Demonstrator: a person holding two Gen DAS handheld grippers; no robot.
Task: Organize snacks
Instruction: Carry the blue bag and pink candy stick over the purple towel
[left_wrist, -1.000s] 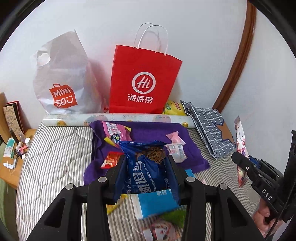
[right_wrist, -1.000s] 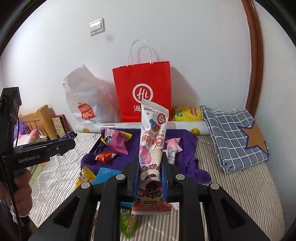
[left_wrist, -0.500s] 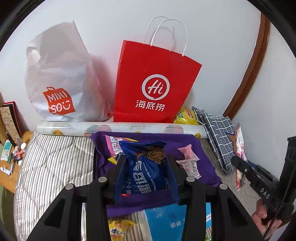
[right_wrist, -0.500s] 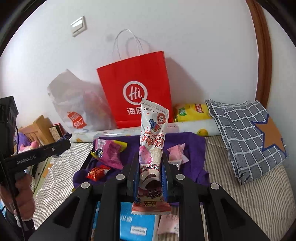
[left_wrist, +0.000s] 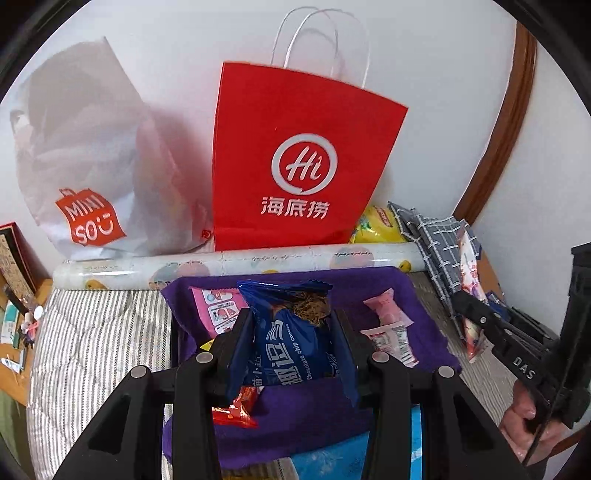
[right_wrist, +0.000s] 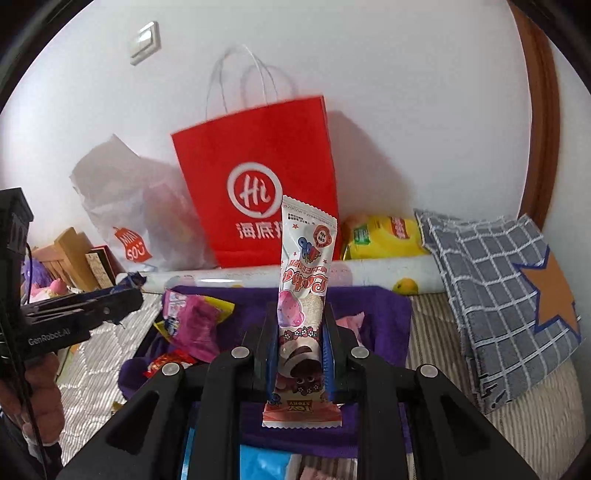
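My left gripper is shut on a blue chocolate chip cookie packet, held above a box lined with purple cloth. Inside that box lie a pink packet, a pink sachet and a red wrapper. My right gripper is shut on a tall white and pink snack stick packet, upright over the same purple box. The right gripper also shows at the right edge of the left wrist view, the left gripper at the left edge of the right wrist view.
A red paper bag and a white plastic shopping bag stand against the wall behind a rolled printed sheet. A yellow snack bag and a checked cloth lie at the right on the striped mattress. Blue packets lie below the grippers.
Both grippers moved forward toward the wall with their packets; the red bag and purple box now loom larger and nearer. Neither grip changed.
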